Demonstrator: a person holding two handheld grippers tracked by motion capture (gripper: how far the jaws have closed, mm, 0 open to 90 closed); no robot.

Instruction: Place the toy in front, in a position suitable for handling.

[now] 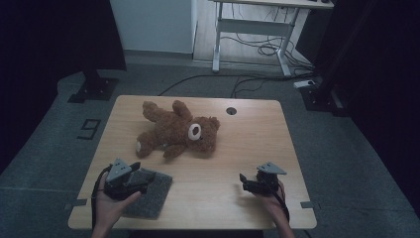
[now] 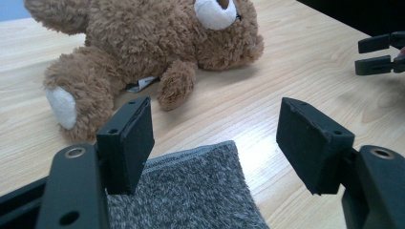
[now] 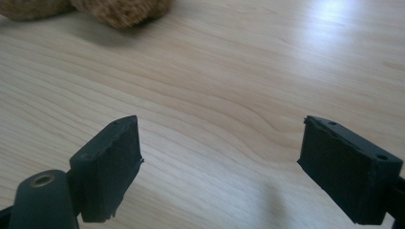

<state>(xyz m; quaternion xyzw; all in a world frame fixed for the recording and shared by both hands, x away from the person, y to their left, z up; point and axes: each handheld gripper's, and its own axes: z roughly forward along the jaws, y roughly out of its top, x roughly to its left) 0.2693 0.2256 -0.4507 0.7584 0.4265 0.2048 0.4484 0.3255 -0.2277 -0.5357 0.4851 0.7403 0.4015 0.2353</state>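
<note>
In the left gripper view, the two black fingers [image 2: 129,143] of the left gripper [image 2: 217,143] stand spread wide with nothing pinched between them. A grey fuzzy cloth [image 2: 191,191] lies just below and between them at the bottom centre of the frame, and none of the pads press on it. Beyond the cloth, in the upper left of the frame, a brown teddy bear [image 2: 143,43] lies on the pale wooden desk [image 2: 296,62]. Its white foot pad is at the left edge and its white muzzle is at the top. At the right edge of this frame the other gripper's black finger tips show, also apart.

In the right gripper view, the fingers [image 3: 112,167] of the right gripper [image 3: 219,167] are likewise spread, with bare desk [image 3: 229,71] between them. A bit of brown fur [image 3: 119,9] shows at the top left.

In the high view, the left gripper [image 1: 136,171] sits at the lower left of the frame, held by a hand [image 1: 111,206], over the near end of the grey cloth [image 1: 153,191]. The right gripper [image 1: 243,179] is at the lower right, in the other hand [image 1: 270,201], well apart from the cloth. The teddy bear [image 1: 176,130] lies on its side in the upper middle of the desk [image 1: 237,148], near the cloth but not touching it. A small round hole [image 1: 231,110] is near the far edge of the desk.
</note>
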